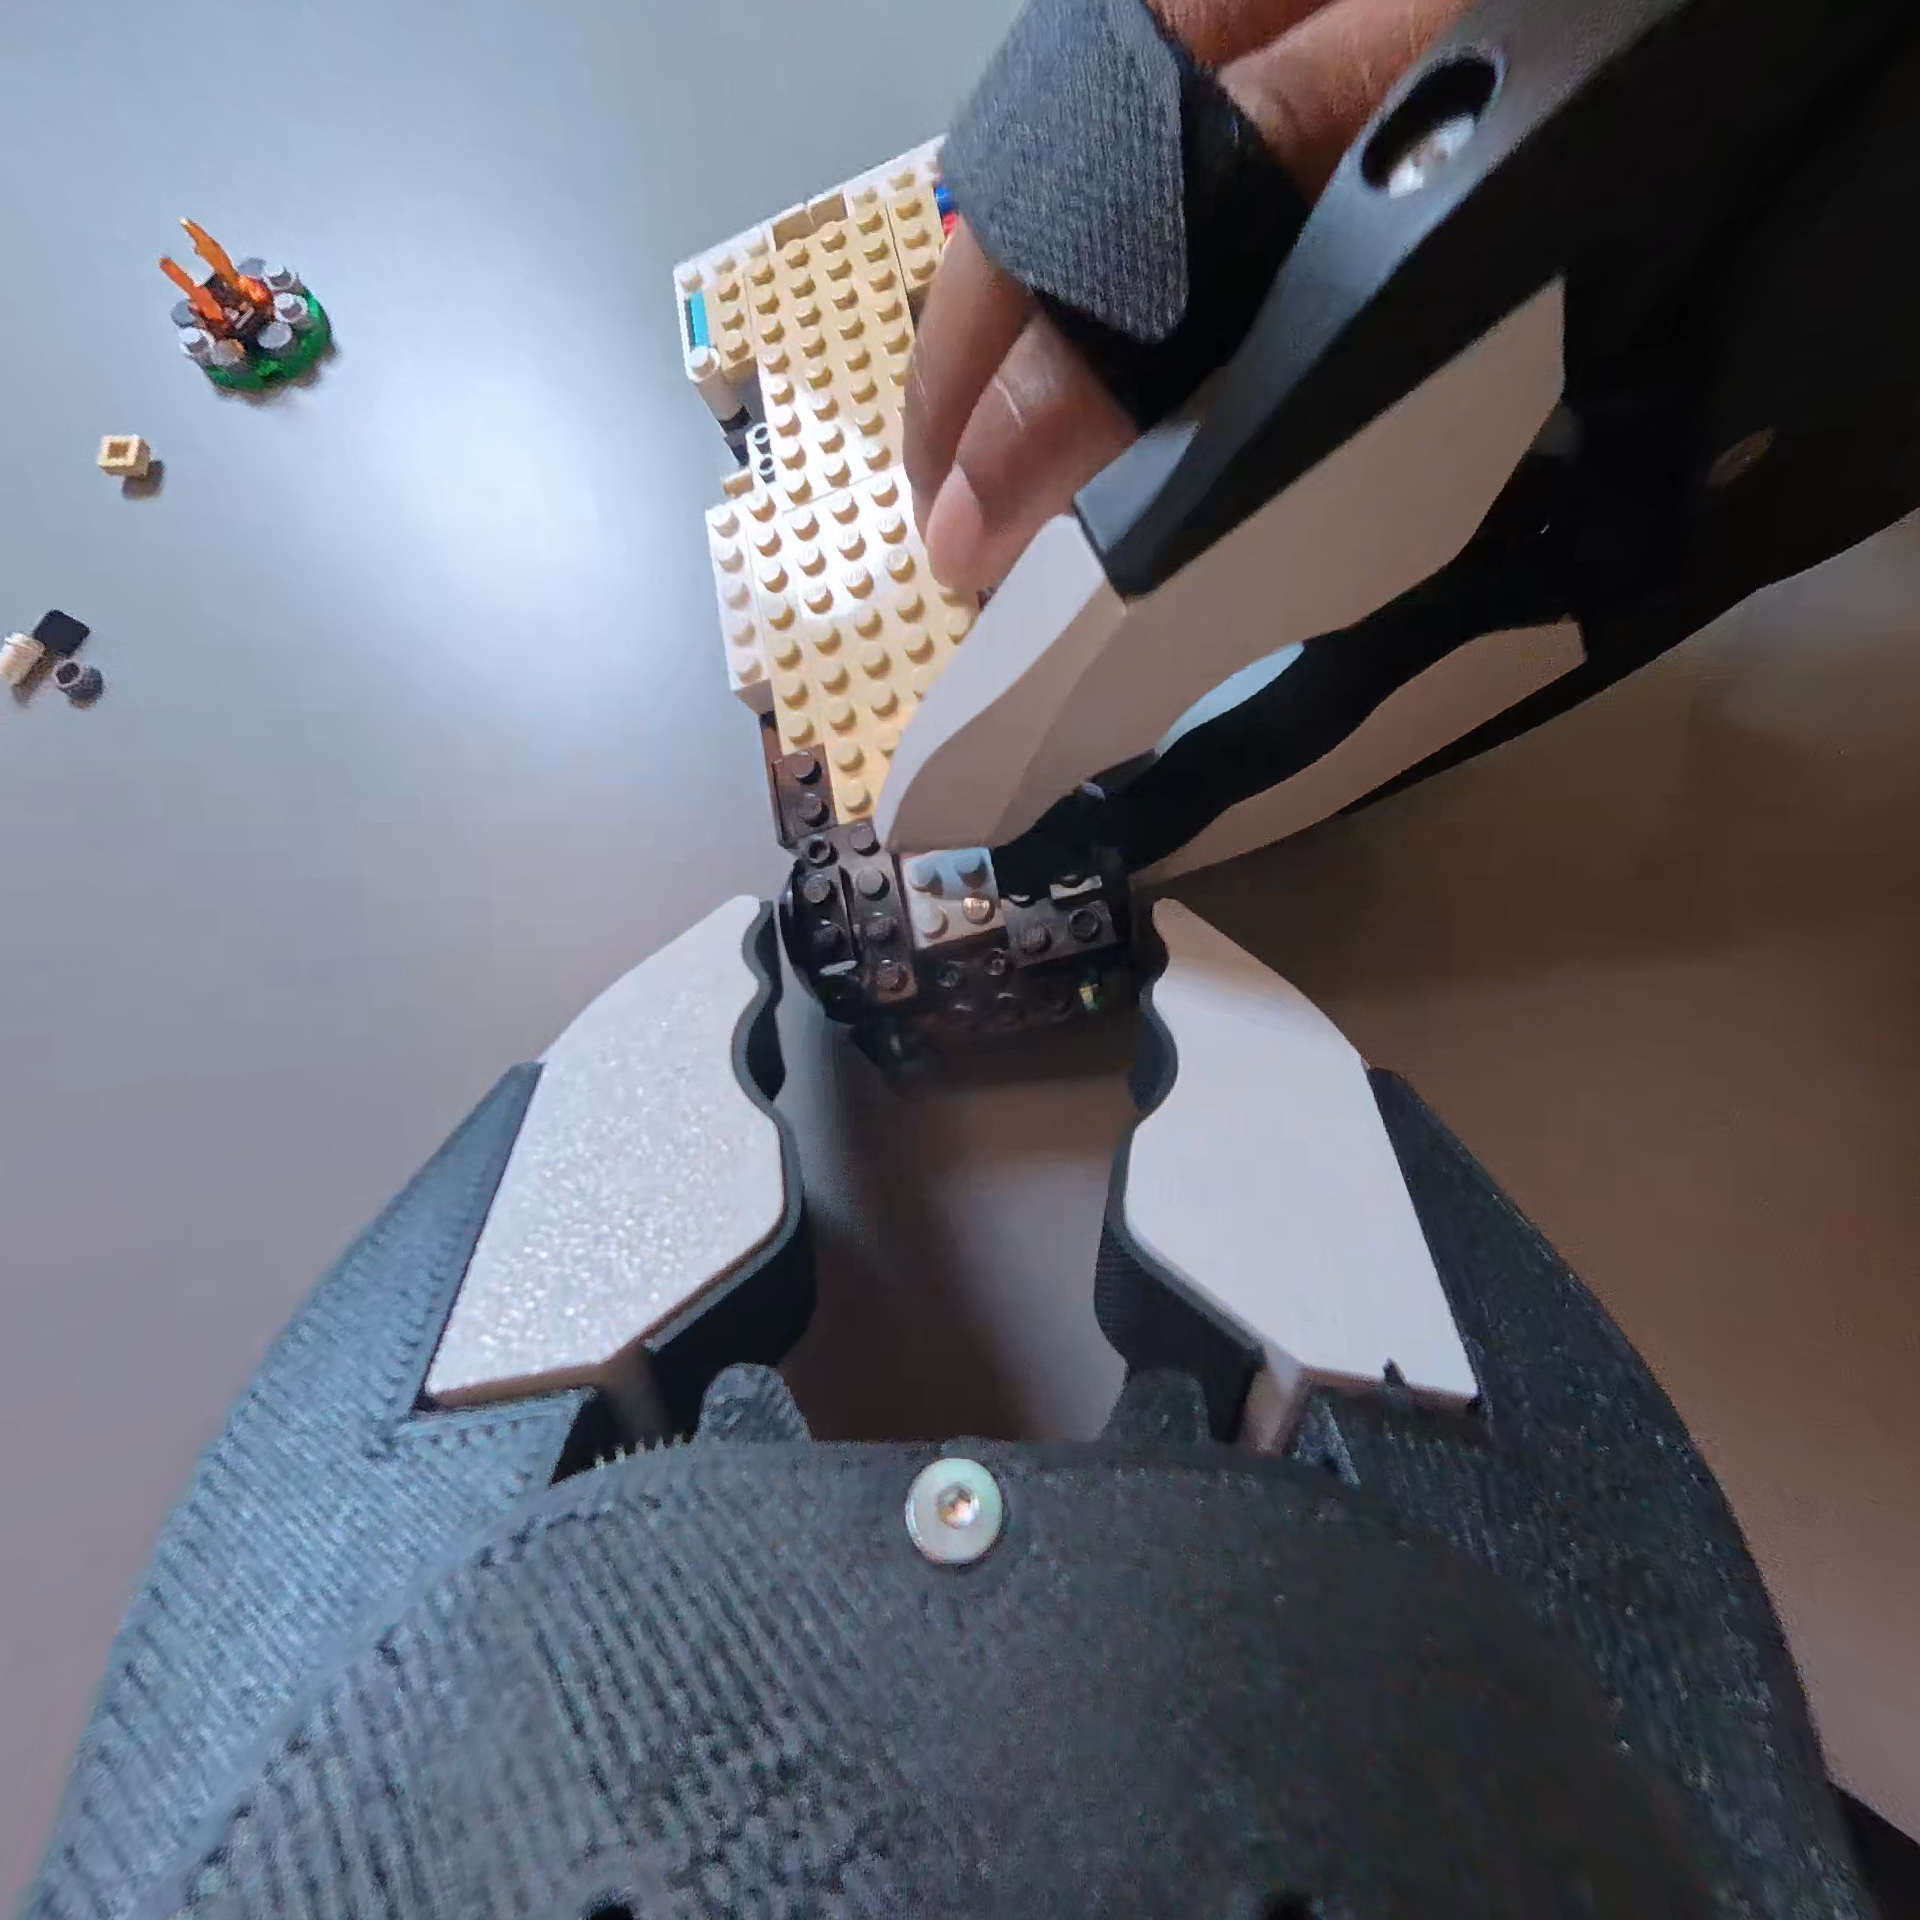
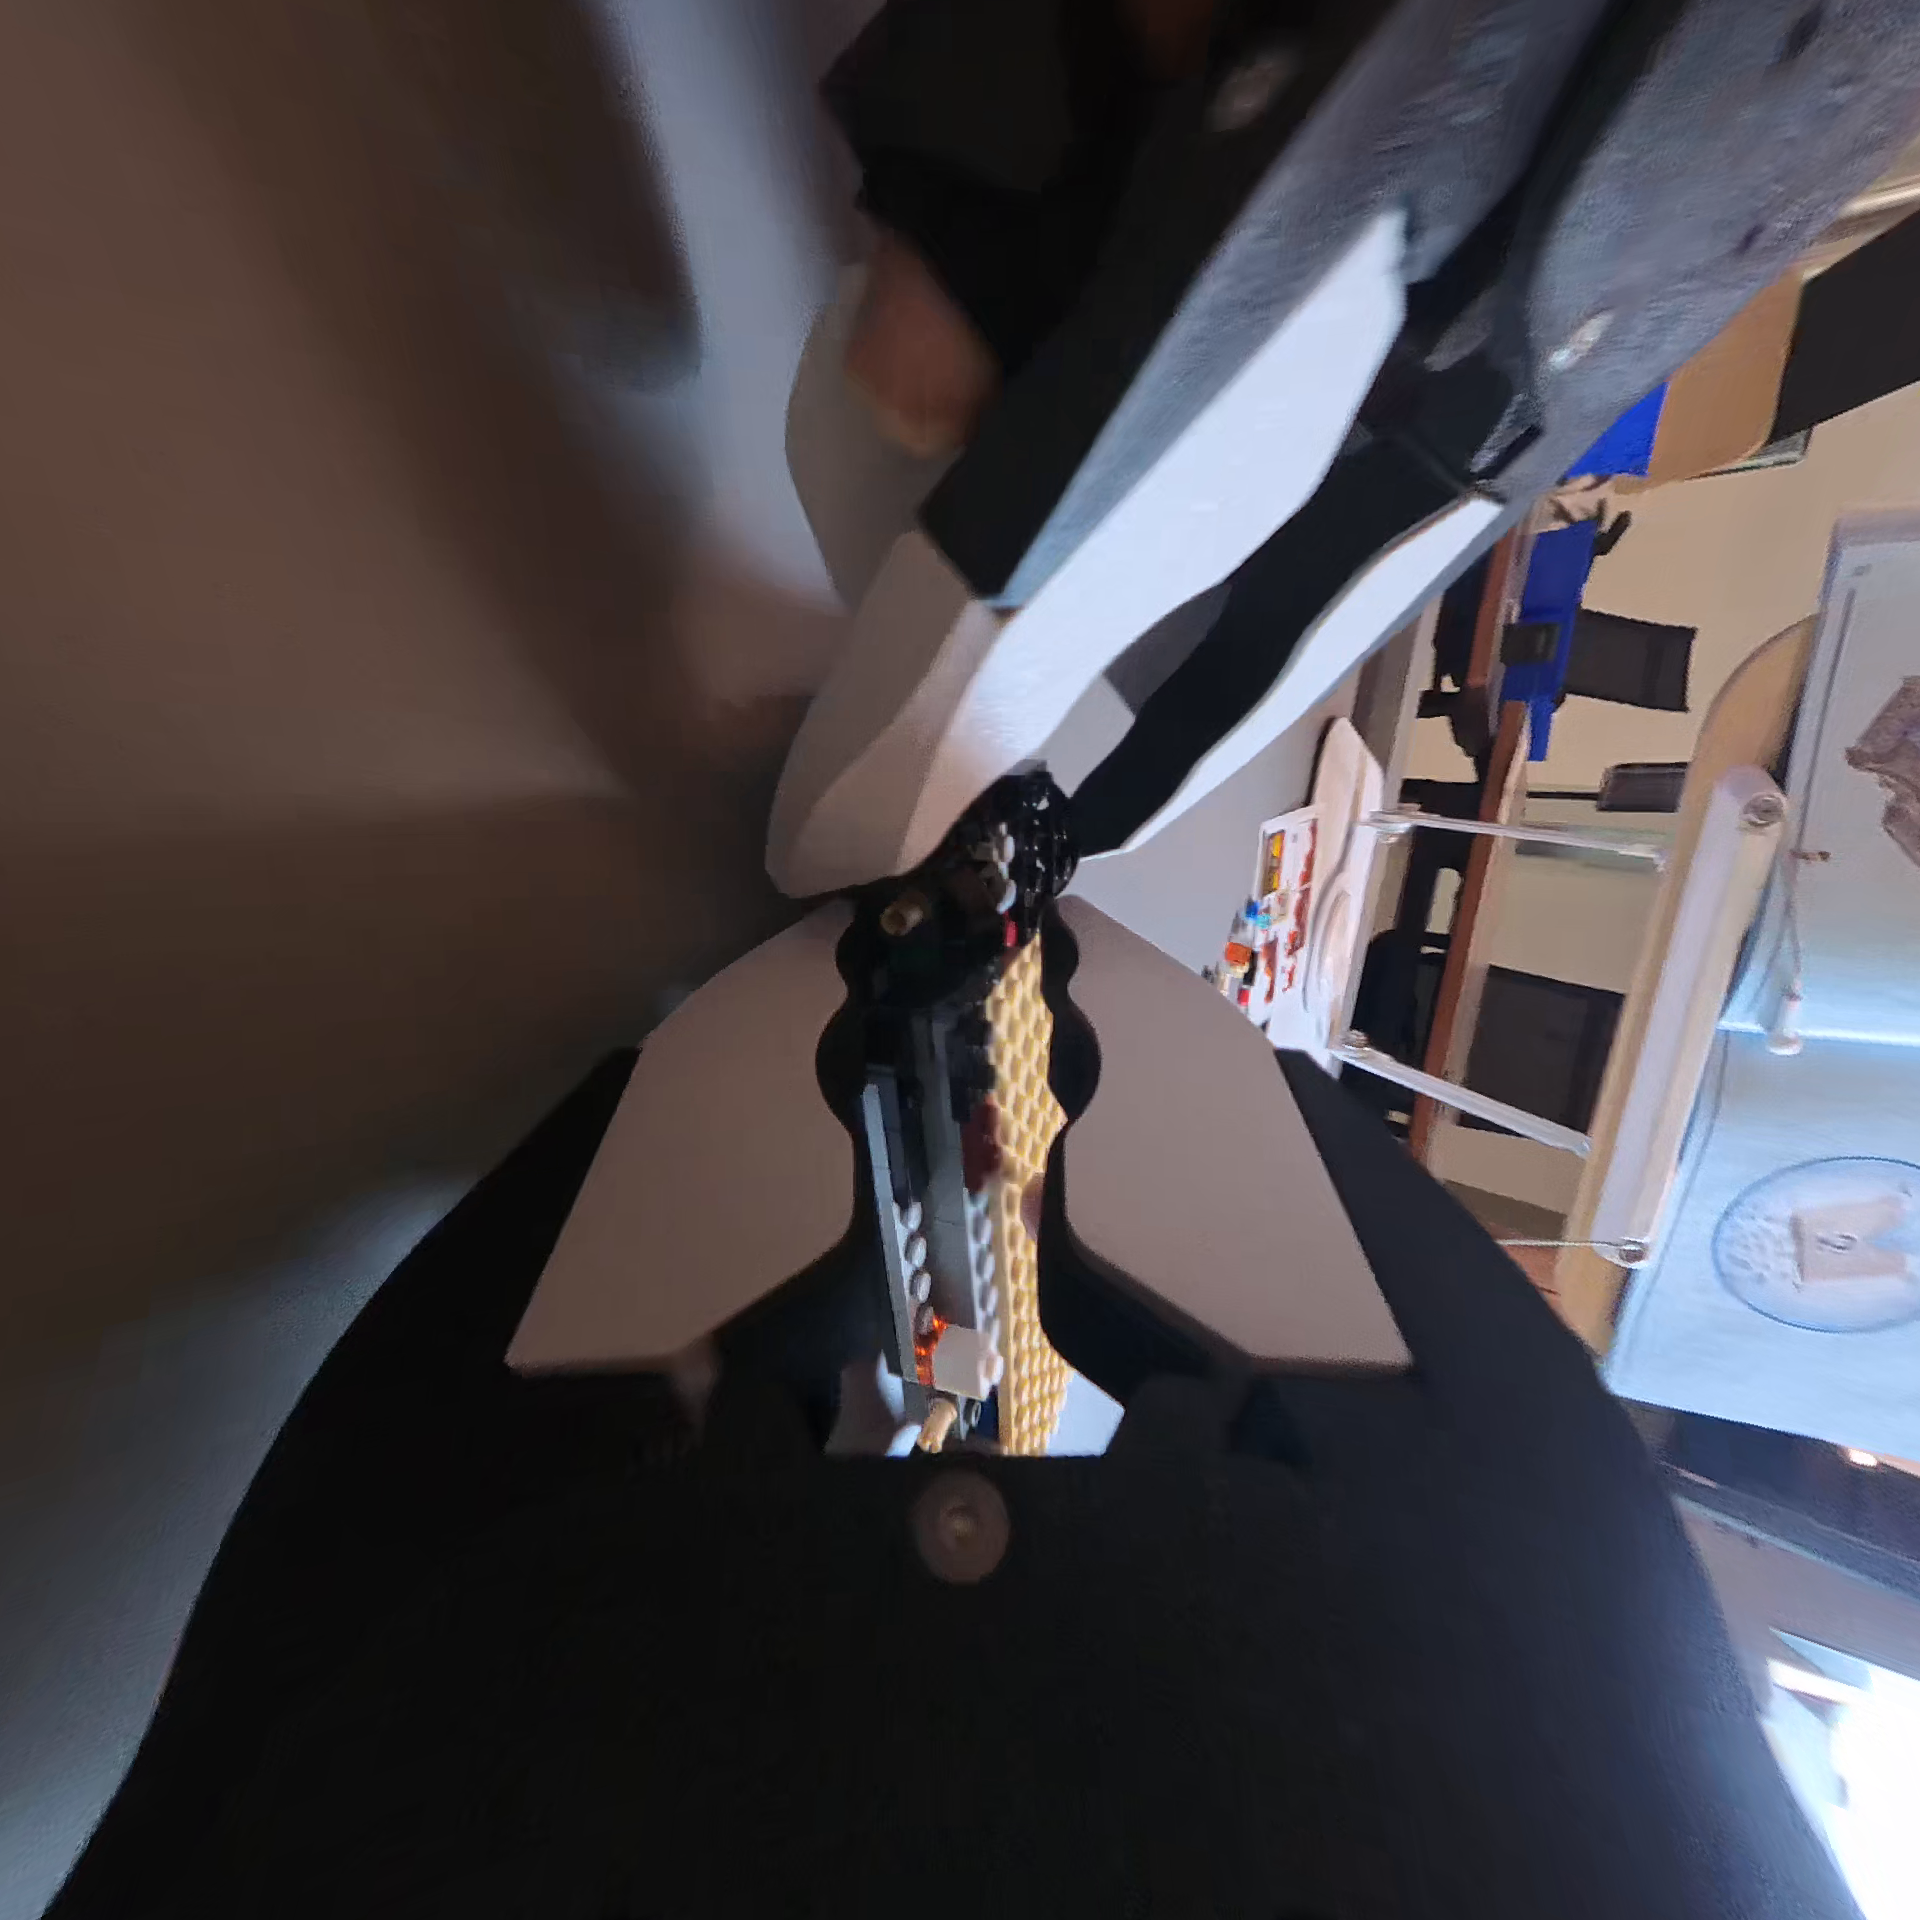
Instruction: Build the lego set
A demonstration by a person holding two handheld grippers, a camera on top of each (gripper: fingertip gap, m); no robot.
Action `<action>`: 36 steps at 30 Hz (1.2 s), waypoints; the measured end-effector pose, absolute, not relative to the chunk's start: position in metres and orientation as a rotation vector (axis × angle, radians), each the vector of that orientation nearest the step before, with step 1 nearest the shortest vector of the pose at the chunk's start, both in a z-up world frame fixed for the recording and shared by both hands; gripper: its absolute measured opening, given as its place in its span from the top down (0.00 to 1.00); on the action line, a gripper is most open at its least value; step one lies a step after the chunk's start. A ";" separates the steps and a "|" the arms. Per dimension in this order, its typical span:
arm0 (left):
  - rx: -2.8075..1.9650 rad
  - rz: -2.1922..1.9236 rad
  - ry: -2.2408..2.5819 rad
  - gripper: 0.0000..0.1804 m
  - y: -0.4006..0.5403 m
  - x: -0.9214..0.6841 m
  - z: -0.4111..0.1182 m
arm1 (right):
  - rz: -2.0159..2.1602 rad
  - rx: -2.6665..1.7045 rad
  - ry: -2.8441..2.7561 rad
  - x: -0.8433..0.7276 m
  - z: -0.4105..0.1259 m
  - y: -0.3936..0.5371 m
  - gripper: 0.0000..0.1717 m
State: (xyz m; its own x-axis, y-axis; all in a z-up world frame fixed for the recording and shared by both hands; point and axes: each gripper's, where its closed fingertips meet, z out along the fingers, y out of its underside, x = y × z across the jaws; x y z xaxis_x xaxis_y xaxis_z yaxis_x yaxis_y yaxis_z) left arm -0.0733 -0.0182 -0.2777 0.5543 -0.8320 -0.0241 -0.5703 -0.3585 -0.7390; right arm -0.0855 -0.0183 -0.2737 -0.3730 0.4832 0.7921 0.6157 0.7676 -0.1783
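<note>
A brick model with a tan studded plate [image 1: 831, 582] and a black studded end [image 1: 935, 935] is held up above the grey table [image 1: 416, 727]. My left gripper [image 1: 961, 920] is open, and its fingertips stand on either side of the black end without pressing on it. My right gripper [image 1: 1023, 857] comes in from the upper right in the left wrist view and grips the model near that end. In the right wrist view my right gripper [image 2: 956, 930] is shut on the model [image 2: 1023, 1039], edge-on between its pads. The left gripper [image 2: 961, 857] shows above it, spread around the black end.
A round green piece with orange flames [image 1: 255, 312], a small tan piece [image 1: 127, 457] and a few small black, grey and white pieces [image 1: 52, 655] lie on the table at the left. A hand [image 1: 987, 416] holds the right gripper. A clear stand [image 2: 1507, 935] is in the background.
</note>
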 end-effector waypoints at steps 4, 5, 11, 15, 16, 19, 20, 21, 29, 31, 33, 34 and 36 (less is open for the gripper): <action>-2.075 -0.425 1.122 0.66 -0.015 -0.077 -0.281 | 0.052 -0.971 -2.064 -0.075 -0.266 -0.026 0.73; -2.076 -0.432 1.117 0.66 -0.015 -0.077 -0.281 | 0.130 -1.019 -2.042 -0.069 -0.260 -0.026 0.73; -2.081 -0.461 1.091 0.63 -0.012 -0.083 -0.279 | 0.274 -1.317 -1.915 -0.003 -0.249 0.034 0.69; -2.069 -0.460 1.100 0.65 -0.009 -0.082 -0.281 | 0.422 -1.435 -1.900 0.004 -0.264 0.049 0.63; -2.060 -0.453 1.108 0.66 -0.008 -0.082 -0.281 | 0.440 -1.438 -1.905 0.002 -0.266 0.051 0.62; -2.051 -0.395 1.099 0.67 0.000 -0.091 -0.280 | 0.382 -1.419 -1.929 -0.001 -0.270 0.060 0.66; -2.051 -0.387 1.084 0.68 0.003 -0.094 -0.279 | 0.360 -1.416 -1.929 -0.002 -0.271 0.062 0.67; -2.053 -0.391 1.063 0.68 0.005 -0.096 -0.279 | 0.352 -1.418 -1.919 -0.003 -0.272 0.064 0.69; -1.969 -0.533 0.908 0.65 0.010 -0.104 -0.252 | 0.520 -1.455 -1.715 0.001 -0.246 0.066 0.69; -1.844 -0.604 0.773 0.67 0.015 -0.110 -0.220 | 0.690 -1.463 -1.530 0.006 -0.217 0.067 0.68; -1.698 -0.624 0.600 0.74 0.021 -0.126 -0.182 | 0.853 -1.457 -1.312 0.017 -0.184 0.073 0.69; -1.626 -0.626 0.519 0.77 0.022 -0.136 -0.165 | 0.909 -1.450 -1.204 0.023 -0.169 0.078 0.69; -1.505 -0.583 0.392 0.86 0.021 -0.158 -0.138 | 0.971 -1.427 -1.032 0.035 -0.144 0.087 0.70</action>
State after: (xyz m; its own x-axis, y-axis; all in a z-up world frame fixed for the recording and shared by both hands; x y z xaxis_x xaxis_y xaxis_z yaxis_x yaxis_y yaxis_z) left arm -0.1578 0.0210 -0.1378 0.8051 -0.5826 0.1113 0.1161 -0.0293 -0.9928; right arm 0.0351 0.0874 -0.1436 0.2923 0.9560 -0.0248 0.0825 -0.0510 -0.9953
